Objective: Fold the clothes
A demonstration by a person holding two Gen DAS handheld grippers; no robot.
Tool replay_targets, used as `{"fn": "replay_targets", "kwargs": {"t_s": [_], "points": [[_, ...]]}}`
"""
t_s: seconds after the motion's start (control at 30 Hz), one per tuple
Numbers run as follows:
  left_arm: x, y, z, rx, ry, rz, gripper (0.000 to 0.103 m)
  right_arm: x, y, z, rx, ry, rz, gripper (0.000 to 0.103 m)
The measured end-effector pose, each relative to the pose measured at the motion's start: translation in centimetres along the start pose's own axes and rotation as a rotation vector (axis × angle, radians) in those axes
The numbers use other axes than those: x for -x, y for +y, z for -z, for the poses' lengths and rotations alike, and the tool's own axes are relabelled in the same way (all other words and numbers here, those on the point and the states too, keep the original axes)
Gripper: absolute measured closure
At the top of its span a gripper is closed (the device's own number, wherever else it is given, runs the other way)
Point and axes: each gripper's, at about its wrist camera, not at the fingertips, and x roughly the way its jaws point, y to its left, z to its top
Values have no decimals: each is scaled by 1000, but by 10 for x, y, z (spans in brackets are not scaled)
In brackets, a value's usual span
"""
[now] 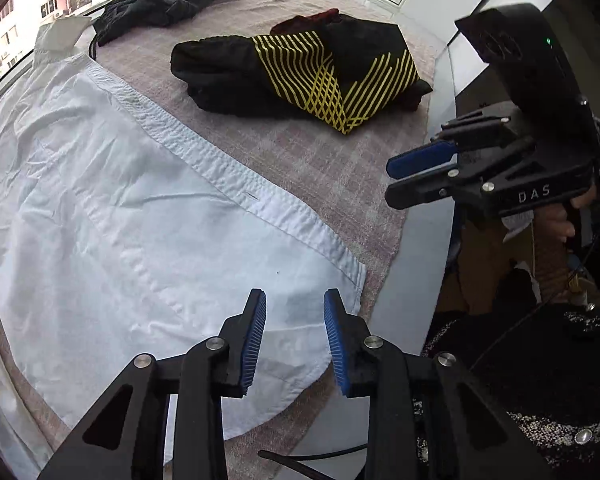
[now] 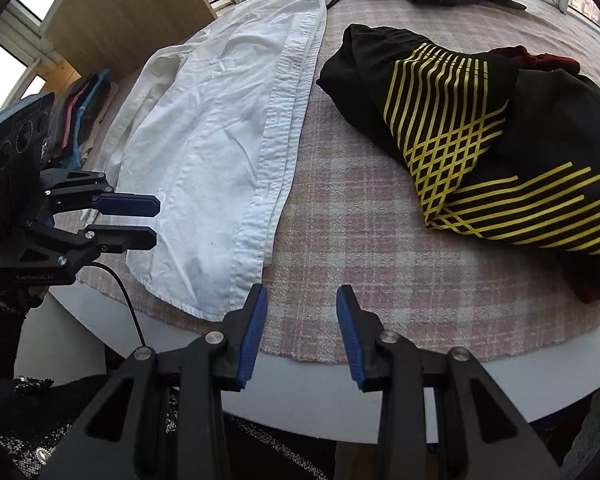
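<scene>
A white button shirt (image 1: 112, 216) lies spread flat on the pink plaid cloth (image 1: 332, 172); it also shows in the right wrist view (image 2: 204, 152), with its collar far away. My left gripper (image 1: 295, 300) is open and empty just above the shirt's near hem. It also shows in the right wrist view (image 2: 156, 220), beside the hem's left corner. My right gripper (image 2: 302, 296) is open and empty over the cloth, just right of the shirt's button-strip corner. It also shows in the left wrist view (image 1: 392, 184).
A folded black garment with yellow stripes (image 2: 480, 144) lies right of the shirt, over a dark red garment (image 2: 536, 58). A crumpled black garment (image 1: 160, 0) lies at the far edge by the windows. The white table rim (image 2: 320, 384) runs along the near side. Hanging clothes (image 2: 80, 116) are at left.
</scene>
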Motion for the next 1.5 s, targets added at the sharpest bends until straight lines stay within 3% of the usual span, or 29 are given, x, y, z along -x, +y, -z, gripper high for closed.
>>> {"fn": "replay_targets", "kwargs": {"t_s": [0.07,0.13,0.2,0.27,0.33,0.4,0.5,0.57,0.63,0.73,0.83,0.87,1.03,1.1,1.13,1.17,1.2,1.37,1.5], "points": [[15,16,0,49,-40,-28,75,-11,4,0,35,12,-10,67],[21,17,4,37,-39,-50,75,-23,4,-2,44,37,-28,67],[20,2,11,-38,-13,-53,75,-33,6,-6,57,55,-39,67],[14,-21,21,-128,24,-46,66,-39,12,-10,84,60,-37,67],[2,-42,32,-211,67,-59,61,-44,20,-14,107,80,-55,74],[-12,-54,39,-279,102,-111,58,-49,27,-17,130,103,-74,90],[-33,-54,39,-315,145,-198,60,-38,31,-20,134,76,-38,90],[-39,-47,33,-298,153,-209,76,-25,28,-21,126,43,-17,90],[-34,-38,25,-250,129,-177,84,-12,22,-20,105,17,-16,82],[-7,-20,16,-136,42,-83,84,-7,15,-18,87,2,-13,69],[22,5,11,7,-56,50,84,-14,13,-18,78,18,-28,69],[29,12,11,41,-81,61,84,-20,13,-16,81,37,-44,68],[38,32,13,91,-96,-17,87,-47,28,-13,126,101,-72,68],[36,23,19,56,-74,0,85,-46,33,-17,118,93,-110,71],[34,14,23,23,-58,-8,78,-46,35,-20,114,89,-129,86],[31,4,28,-22,-41,-21,69,-45,37,-23,107,94,-148,94],[27,-6,33,-65,-26,-34,66,-42,38,-27,95,97,-172,97],[4,-44,38,-221,17,-101,57,-26,37,-45,13,107,-218,97],[-16,-57,32,-290,26,-155,57,-18,27,-55,-58,95,-267,97]]}}
